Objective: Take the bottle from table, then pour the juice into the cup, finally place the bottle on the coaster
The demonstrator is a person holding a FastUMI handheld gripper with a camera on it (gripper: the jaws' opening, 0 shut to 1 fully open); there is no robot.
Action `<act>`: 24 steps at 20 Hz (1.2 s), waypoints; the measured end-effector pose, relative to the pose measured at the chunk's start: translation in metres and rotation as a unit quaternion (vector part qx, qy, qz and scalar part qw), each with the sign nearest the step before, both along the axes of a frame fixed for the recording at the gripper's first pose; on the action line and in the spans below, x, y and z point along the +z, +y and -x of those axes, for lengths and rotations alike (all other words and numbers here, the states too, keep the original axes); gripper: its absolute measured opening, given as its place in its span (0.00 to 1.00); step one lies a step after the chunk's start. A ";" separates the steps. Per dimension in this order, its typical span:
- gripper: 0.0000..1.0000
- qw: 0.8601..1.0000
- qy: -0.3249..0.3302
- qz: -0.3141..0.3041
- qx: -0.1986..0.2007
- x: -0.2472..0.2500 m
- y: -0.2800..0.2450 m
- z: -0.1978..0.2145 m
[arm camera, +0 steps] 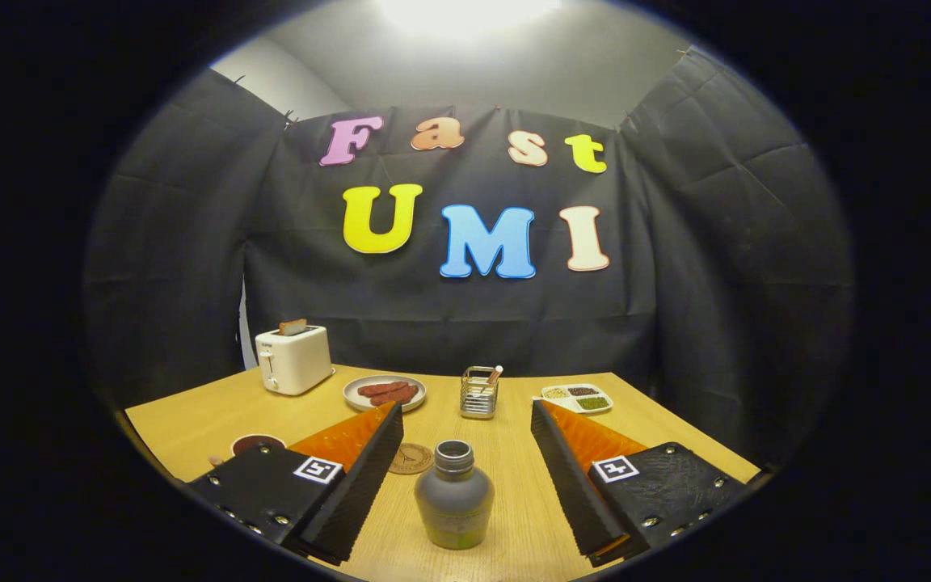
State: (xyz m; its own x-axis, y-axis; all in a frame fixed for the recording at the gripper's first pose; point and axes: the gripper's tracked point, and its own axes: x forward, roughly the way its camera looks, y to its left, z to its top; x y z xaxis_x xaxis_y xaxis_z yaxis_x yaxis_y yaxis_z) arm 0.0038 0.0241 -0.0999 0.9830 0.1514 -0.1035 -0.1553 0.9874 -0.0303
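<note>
A small grey bottle (453,495) with an open neck and green juice at its bottom stands upright on the wooden table (191,420). It sits between the two fingers of my gripper (465,416), a little nearer than their tips, with a gap on each side. The gripper is open and touches nothing. A round cork coaster (411,458) lies just beyond the bottle, beside the left finger. A dark cup (256,444) peeks out past the left finger's outer side, partly hidden by it.
Farther back stand a white toaster (293,359), a plate with sausages (385,393), a wire holder (479,392) and a divided tray of grains (577,397). The black cloth wall closes the back and sides.
</note>
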 end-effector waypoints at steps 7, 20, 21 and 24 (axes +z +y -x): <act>0.97 0.999 0.052 -0.001 0.014 -0.043 0.002 -0.006; 0.97 0.990 0.136 0.014 0.029 -0.113 0.003 -0.003; 0.97 0.990 0.139 0.013 0.031 -0.116 0.004 -0.003; 0.97 0.989 0.146 0.019 0.031 -0.129 0.002 -0.003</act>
State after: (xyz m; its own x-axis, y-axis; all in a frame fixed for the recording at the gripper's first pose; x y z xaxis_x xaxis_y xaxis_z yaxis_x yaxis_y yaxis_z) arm 0.0071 0.0262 -0.2289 0.8995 0.2008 -0.3882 -0.2226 0.9748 -0.0116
